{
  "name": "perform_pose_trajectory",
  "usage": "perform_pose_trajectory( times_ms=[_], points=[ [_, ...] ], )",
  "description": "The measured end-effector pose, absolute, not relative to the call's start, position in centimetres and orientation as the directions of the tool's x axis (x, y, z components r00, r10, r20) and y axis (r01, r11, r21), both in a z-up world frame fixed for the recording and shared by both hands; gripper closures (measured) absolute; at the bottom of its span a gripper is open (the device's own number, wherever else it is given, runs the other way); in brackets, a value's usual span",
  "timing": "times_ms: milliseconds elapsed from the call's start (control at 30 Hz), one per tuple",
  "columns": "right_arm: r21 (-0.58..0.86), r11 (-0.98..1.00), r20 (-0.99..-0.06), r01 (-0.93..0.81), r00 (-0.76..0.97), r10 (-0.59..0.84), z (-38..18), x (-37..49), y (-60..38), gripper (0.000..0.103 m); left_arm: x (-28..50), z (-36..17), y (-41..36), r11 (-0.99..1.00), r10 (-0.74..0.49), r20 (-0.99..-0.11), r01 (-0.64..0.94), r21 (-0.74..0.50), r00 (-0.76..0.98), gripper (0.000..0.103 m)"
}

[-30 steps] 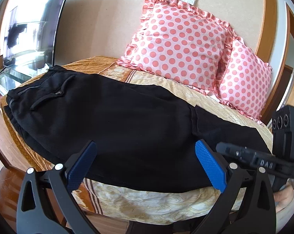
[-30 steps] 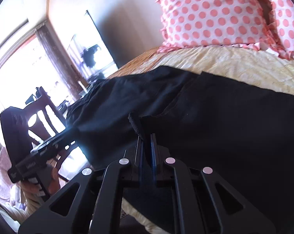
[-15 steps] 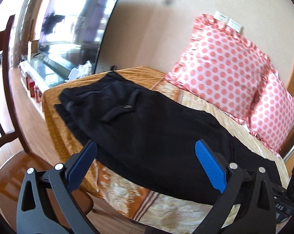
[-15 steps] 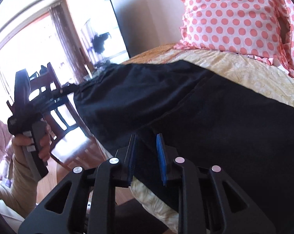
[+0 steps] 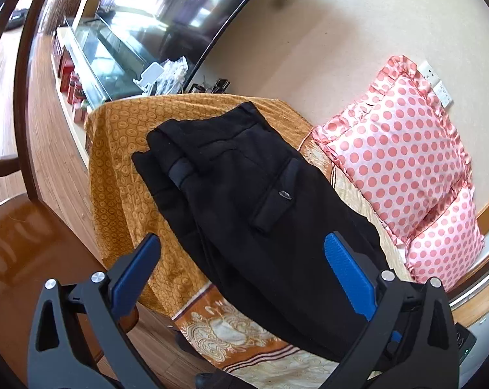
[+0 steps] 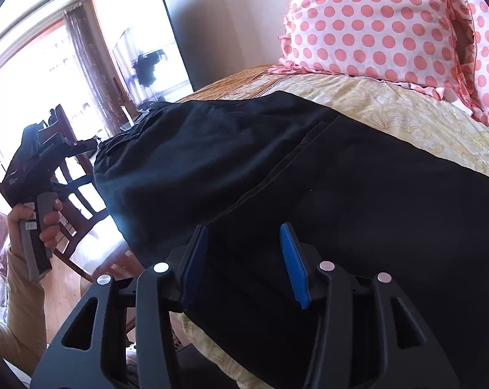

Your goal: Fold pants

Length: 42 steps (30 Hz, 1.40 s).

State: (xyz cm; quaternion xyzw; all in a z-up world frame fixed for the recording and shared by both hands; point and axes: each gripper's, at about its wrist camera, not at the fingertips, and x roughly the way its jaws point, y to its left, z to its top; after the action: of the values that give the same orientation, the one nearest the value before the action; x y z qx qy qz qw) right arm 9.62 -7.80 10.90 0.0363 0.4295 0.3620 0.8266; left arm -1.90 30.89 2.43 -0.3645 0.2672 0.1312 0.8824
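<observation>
Two grippers, neither holding cloth: your left gripper (image 5: 241,269) hangs with its blue pads spread wide and empty, above the near edge of the bed (image 5: 121,149), while the black pants (image 5: 251,201) lie flat along the mattress, waistband end toward 11 o'clock in the left wrist view and the back pocket (image 5: 273,201) facing up. You look to be between folds, lining up for a fresh grab. Your next move probably calls for bringing that left gripper down on the waistband end so it can be carried over toward the legs. Further right, the polka-dot pillows (image 5: 403,149) sit at 2 o'clock, clear of the pants. Your right gripper (image 6: 244,259) has its fingers partly parted, straddling dark fabric (image 6: 358,194) without pinching it. The cuff end runs off the right edge, and black on black hides how many layers are stacked.
</observation>
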Motion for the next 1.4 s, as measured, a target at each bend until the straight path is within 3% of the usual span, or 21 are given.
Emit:
perform_pose_trajectory(
  times_ms=[133, 467, 600, 867, 933, 1100, 1267, 1400],
  points=[
    [0.368, 0.735, -0.684, -0.569, 0.370, 0.629, 11.0, 9.3, -7.7, 0.051, -0.5, 1.8, 32.2, 0.675, 0.014, -0.587, -0.441, -0.591, 0.809, 0.005],
    [0.374, 0.727, -0.676, -0.576, 0.368, 0.639, 11.0, 9.5, -7.5, 0.044, -0.1, 3.1, 32.3, 0.661, 0.020, -0.552, -0.426, -0.618, 0.833, 0.024],
    [0.370, 0.723, -0.671, -0.583, 0.370, 0.642, 11.0, 9.3, -7.4, 0.041, 0.3, 3.3, 32.6, 0.660, 0.018, -0.544, -0.419, -0.624, 0.839, 0.026],
    [0.392, 0.719, -0.657, -0.573, 0.372, 0.655, 11.0, 9.3, -8.0, 0.041, 0.5, 1.7, 34.2, 0.563, 0.002, -0.548, -0.453, -0.691, 0.837, 0.051],
    [0.397, 0.722, -0.652, -0.567, 0.379, 0.657, 11.1, 9.3, -8.3, 0.041, 0.6, 1.4, 34.6, 0.537, 0.010, -0.563, -0.479, -0.694, 0.826, 0.073],
    [0.417, 0.733, -0.637, -0.537, 0.403, 0.657, 11.1, 9.2, -9.9, 0.041, 0.9, 2.1, 34.3, 0.568, 0.037, -0.576, -0.492, -0.660, 0.816, 0.090],
    [0.434, 0.751, -0.614, -0.498, 0.447, 0.651, 11.5, 8.9, -12.8, 0.041, 1.4, 6.2, 31.2, 0.690, 0.083, -0.531, -0.433, -0.580, 0.843, 0.094],
    [0.456, 0.771, -0.592, -0.445, 0.495, 0.636, 12.1, 8.4, -15.8, 0.041, 3.2, 11.1, 25.6, 0.819, 0.036, -0.476, -0.299, -0.489, 0.879, 0.094]
  ],
)
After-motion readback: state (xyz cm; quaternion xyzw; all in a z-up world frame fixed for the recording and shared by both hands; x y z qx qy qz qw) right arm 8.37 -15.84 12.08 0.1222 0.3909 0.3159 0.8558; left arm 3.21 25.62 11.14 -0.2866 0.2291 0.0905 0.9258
